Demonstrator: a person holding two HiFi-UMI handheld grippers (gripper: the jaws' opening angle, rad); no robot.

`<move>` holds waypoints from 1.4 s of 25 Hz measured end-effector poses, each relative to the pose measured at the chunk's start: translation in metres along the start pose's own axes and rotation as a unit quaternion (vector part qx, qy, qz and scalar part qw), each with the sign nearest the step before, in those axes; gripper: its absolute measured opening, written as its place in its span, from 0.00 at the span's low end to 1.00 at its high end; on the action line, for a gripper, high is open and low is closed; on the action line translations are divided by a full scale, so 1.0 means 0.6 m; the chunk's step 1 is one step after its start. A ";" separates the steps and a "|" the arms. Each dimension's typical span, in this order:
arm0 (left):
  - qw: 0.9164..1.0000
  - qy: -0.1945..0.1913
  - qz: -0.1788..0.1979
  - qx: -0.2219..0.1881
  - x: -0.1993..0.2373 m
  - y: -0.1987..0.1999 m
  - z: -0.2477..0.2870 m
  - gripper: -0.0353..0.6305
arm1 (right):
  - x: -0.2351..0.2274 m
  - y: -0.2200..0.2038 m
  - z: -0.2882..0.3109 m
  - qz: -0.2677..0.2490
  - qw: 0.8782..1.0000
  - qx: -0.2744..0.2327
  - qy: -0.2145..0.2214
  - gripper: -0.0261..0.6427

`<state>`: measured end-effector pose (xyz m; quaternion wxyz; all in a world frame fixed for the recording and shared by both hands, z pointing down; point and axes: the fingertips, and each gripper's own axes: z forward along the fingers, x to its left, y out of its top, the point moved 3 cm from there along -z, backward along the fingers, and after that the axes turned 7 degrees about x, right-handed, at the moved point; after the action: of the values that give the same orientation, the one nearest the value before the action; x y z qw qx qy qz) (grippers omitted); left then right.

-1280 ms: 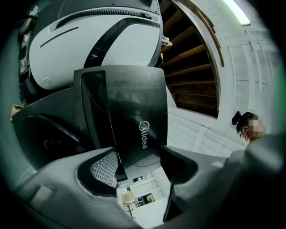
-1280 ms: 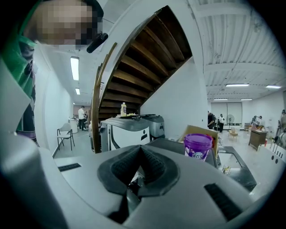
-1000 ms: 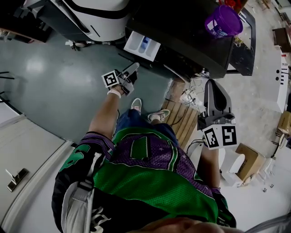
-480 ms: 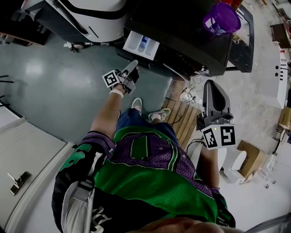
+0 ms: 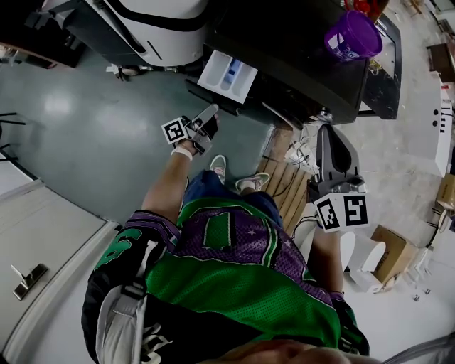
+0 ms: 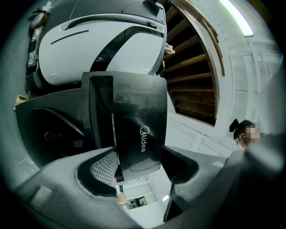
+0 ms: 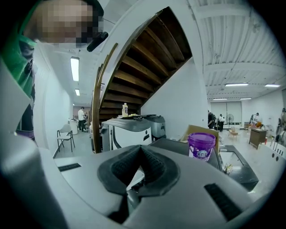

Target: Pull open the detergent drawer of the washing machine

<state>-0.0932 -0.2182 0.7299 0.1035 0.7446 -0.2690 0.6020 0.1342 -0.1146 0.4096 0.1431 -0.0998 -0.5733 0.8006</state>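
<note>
The dark washing machine [image 5: 298, 50] stands in front of me, and its white detergent drawer [image 5: 227, 73] sticks out of its front. My left gripper [image 5: 211, 110] hangs just below the drawer's outer end. In the left gripper view the drawer's black front panel [image 6: 129, 120], marked Midea, fills the space ahead of the left gripper [image 6: 140, 165], whose jaws stand open and apart from it. My right gripper [image 5: 333, 134] is held off to the right, away from the machine, and in its own view the right gripper [image 7: 140, 152] is shut on nothing.
A purple bucket [image 5: 350, 33] sits on top of the washing machine. A white and black machine [image 5: 156, 21] stands to its left. A wooden pallet [image 5: 288, 188] and cables lie by my feet, with a cardboard box [image 5: 387, 252] at the right.
The left gripper has drawn back slightly from the drawer's front. The drawer stays pulled out and the right gripper has hardly moved.
</note>
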 end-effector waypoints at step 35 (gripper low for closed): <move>0.944 0.134 0.269 0.133 -0.248 0.038 0.025 0.41 | -0.046 0.108 -0.020 0.017 0.996 -0.079 0.042 0.04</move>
<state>-0.1117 -0.2033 0.5804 -0.1273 0.5641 -0.3602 0.7320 0.1564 -0.1330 0.3442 0.1452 -0.1542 -0.6262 0.7504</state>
